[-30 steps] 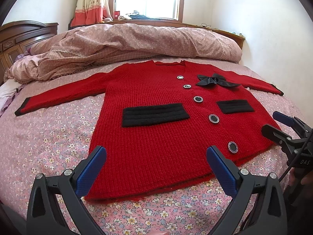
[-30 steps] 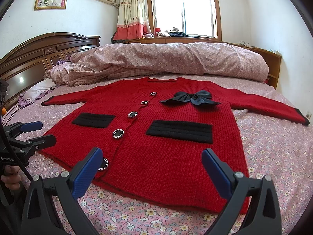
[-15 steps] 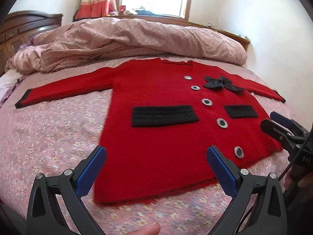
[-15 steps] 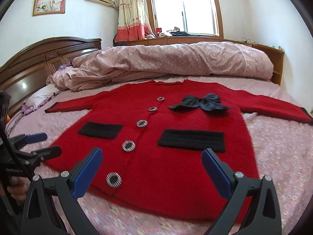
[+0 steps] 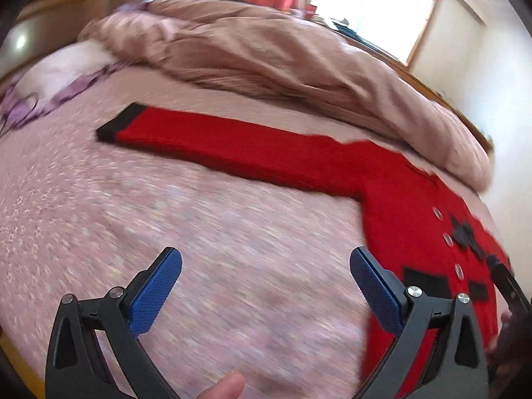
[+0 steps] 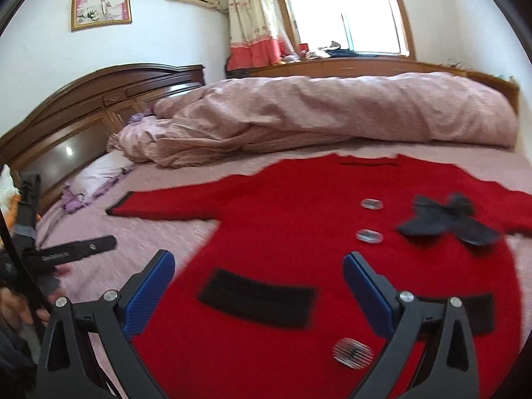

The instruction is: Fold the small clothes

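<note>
the red knit cardigan (image 6: 299,232) lies flat and face up on the bed (image 5: 166,232), buttoned, both sleeves stretched out to the sides, nothing folded yet. our left claw (image 5: 266,286) is spread wide and empty, hanging over bare floral sheet just beside the garment's left side, and its view looks along the left sleeve (image 5: 232,146) toward the black cuff (image 5: 121,123). our right claw (image 6: 259,286) is also spread and empty, poised over the lower front near the black pocket (image 6: 256,299).

we judge the step in hand to be the first sleeve fold. to do it well, we would take the sleeve near the cuff, pinching only the knit and not the sheet beneath, then lift it low and lay it straight across the chest. the right claw could press the body near the shoulder so the cardigan does not drag. the black bow (image 6: 445,222) sits proud, so we should lay the sleeve below it to keep the fold flat.
</note>
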`<action>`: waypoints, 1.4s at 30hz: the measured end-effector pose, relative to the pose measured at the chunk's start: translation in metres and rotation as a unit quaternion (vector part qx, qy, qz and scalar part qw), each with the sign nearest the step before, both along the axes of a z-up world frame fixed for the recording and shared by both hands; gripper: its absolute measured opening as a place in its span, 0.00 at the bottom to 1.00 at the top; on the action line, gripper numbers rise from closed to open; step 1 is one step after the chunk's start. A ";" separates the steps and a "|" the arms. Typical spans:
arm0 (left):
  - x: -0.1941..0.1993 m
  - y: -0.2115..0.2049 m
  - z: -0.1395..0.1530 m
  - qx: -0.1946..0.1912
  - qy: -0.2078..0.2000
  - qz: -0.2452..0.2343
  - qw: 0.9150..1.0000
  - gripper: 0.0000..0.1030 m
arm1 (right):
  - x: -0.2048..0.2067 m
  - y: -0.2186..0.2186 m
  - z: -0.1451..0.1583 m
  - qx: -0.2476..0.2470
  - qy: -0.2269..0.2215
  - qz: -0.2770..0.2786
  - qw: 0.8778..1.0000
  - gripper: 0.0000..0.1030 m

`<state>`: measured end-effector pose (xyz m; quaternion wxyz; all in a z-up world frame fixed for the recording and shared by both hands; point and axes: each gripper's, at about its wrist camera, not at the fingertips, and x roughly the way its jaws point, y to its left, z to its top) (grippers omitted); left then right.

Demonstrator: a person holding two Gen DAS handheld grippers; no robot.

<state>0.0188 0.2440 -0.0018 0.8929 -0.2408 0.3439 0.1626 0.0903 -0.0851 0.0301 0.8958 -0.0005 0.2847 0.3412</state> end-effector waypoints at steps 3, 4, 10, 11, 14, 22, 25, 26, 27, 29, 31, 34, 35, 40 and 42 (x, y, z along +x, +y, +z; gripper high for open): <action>-0.004 0.041 -0.016 -0.062 -0.009 0.038 0.997 0.94 | 0.010 0.053 0.002 0.018 0.009 0.017 1.000 1.00; -0.005 0.053 -0.022 -0.079 -0.011 0.050 0.996 0.94 | 0.014 0.072 0.003 0.024 0.013 0.021 0.999 1.00; 0.002 0.117 -0.041 -0.158 -0.050 0.095 0.982 0.94 | 0.027 0.172 -0.001 0.052 0.043 0.055 0.996 1.00; 0.005 0.126 -0.042 -0.161 -0.056 0.099 0.980 0.94 | 0.028 0.187 -0.002 0.052 0.045 0.060 0.996 1.00; 0.015 0.155 -0.050 -0.189 -0.072 0.114 0.973 0.94 | 0.036 0.226 -0.006 0.043 0.046 0.068 0.996 1.00; 0.045 0.216 -0.056 -0.228 -0.105 0.171 0.953 0.94 | 0.074 0.272 -0.025 0.060 0.089 0.055 0.993 1.00; 0.060 0.229 -0.059 -0.229 -0.105 0.179 0.951 0.94 | 0.084 0.276 -0.039 0.065 0.107 0.059 0.990 1.00; 0.064 0.233 -0.059 -0.227 -0.107 0.176 0.952 0.94 | 0.086 0.276 -0.042 0.066 0.108 0.068 0.990 1.00; 0.068 0.238 -0.059 -0.223 -0.109 0.169 0.954 0.94 | 0.087 0.278 -0.044 0.067 0.106 0.076 0.989 1.00; 0.064 0.238 -0.059 -0.212 -0.116 0.170 0.955 0.85 | 0.083 0.278 -0.046 0.064 0.091 0.089 0.990 1.00; 0.063 0.242 -0.062 -0.207 -0.115 0.181 0.954 0.65 | 0.079 0.277 -0.044 0.063 0.078 0.102 0.990 1.00; 0.059 0.253 -0.074 -0.227 -0.099 0.202 0.948 0.14 | 0.074 0.274 -0.038 0.059 0.067 0.114 0.989 1.00; 0.055 0.257 -0.080 -0.247 -0.105 0.206 0.941 0.09 | 0.072 0.272 -0.036 0.059 0.066 0.116 0.989 1.00; 0.043 0.258 -0.080 -0.289 -0.129 0.232 0.920 0.04 | 0.068 0.245 -0.025 0.058 0.051 0.118 0.990 1.00; 0.047 0.247 -0.062 -0.277 -0.137 0.229 0.923 0.03 | 0.068 0.231 -0.021 0.060 0.041 0.110 0.991 1.00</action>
